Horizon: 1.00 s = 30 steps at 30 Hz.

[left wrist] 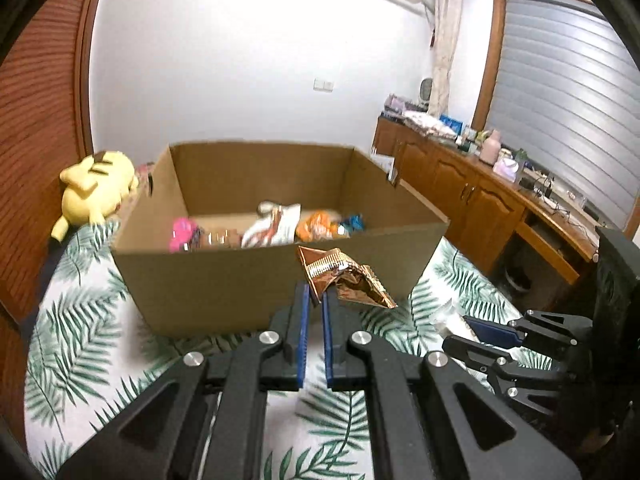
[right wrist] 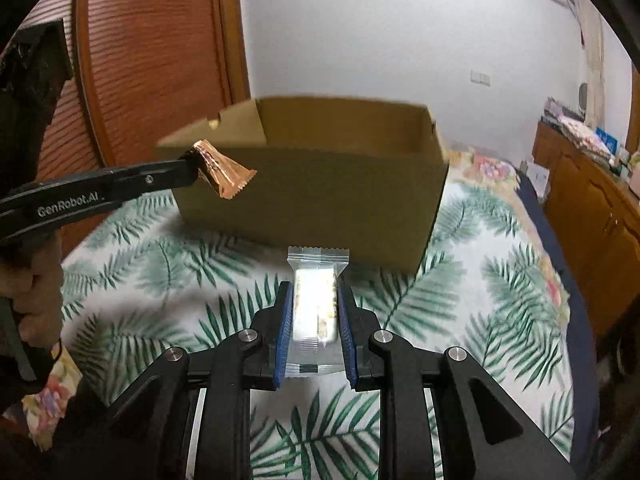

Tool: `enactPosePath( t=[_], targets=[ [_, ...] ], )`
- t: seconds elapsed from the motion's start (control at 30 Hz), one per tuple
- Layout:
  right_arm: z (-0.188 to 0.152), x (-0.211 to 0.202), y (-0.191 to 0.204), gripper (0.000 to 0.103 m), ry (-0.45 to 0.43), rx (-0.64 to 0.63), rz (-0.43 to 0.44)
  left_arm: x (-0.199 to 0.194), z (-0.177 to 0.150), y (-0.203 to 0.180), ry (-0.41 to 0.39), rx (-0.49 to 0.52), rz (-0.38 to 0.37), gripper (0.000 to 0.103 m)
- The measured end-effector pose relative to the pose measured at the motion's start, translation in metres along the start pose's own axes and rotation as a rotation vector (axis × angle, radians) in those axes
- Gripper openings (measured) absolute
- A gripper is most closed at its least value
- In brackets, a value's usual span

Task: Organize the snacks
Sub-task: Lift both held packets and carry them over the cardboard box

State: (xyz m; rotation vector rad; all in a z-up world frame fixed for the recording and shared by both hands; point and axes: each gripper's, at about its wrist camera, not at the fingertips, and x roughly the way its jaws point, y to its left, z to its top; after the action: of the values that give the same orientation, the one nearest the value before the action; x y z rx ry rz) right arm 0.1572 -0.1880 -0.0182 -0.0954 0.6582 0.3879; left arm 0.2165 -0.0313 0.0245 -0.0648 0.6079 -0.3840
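Note:
An open cardboard box [left wrist: 224, 280] stands on a leaf-print bedspread [left wrist: 80, 320] and holds several snack packets [left wrist: 276, 226]. My left gripper [left wrist: 315, 300] is shut on a copper foil snack packet [left wrist: 344, 280], held in the air just before the box's near wall; it also shows in the right wrist view [right wrist: 220, 172]. My right gripper [right wrist: 314, 300] is shut on a clear-wrapped white snack bar [right wrist: 314, 304], held above the bedspread in front of the box [right wrist: 320, 200]. The right gripper appears at the lower right of the left wrist view [left wrist: 476, 336].
A yellow plush toy [left wrist: 96, 188] lies left of the box. Wooden cabinets with a cluttered top [left wrist: 480, 184] run along the right wall. A wooden louvred door [right wrist: 152, 60] stands behind the box at left.

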Motion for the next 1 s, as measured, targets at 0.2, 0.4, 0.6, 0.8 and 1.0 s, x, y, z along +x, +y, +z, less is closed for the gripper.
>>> enactPosePath(
  t=[0.2, 0.4, 0.6, 0.8, 1.0],
  targets=[
    [0.037, -0.010, -0.003, 0.020, -0.069, -0.020, 0.010, -0.005, 0.028, 0.006, -0.056, 0.016, 0.004, 0.002],
    [0.075, -0.004, -0.006, 0.020, -0.116, -0.057, 0.009, 0.004, 0.049, 0.020, -0.083, 0.025, 0.023, 0.002],
    [0.106, 0.015, -0.008, 0.020, -0.133, -0.068, 0.030, 0.023, 0.060, 0.040, -0.082, 0.014, 0.050, 0.002],
    [0.122, 0.038, -0.007, 0.020, -0.124, -0.081, 0.041, 0.045, 0.065, 0.060, -0.066, 0.004, 0.070, 0.003],
    [0.128, 0.063, -0.005, 0.020, -0.101, -0.082, 0.051, 0.065, 0.064, 0.072, -0.044, -0.004, 0.084, 0.003]
  ],
)
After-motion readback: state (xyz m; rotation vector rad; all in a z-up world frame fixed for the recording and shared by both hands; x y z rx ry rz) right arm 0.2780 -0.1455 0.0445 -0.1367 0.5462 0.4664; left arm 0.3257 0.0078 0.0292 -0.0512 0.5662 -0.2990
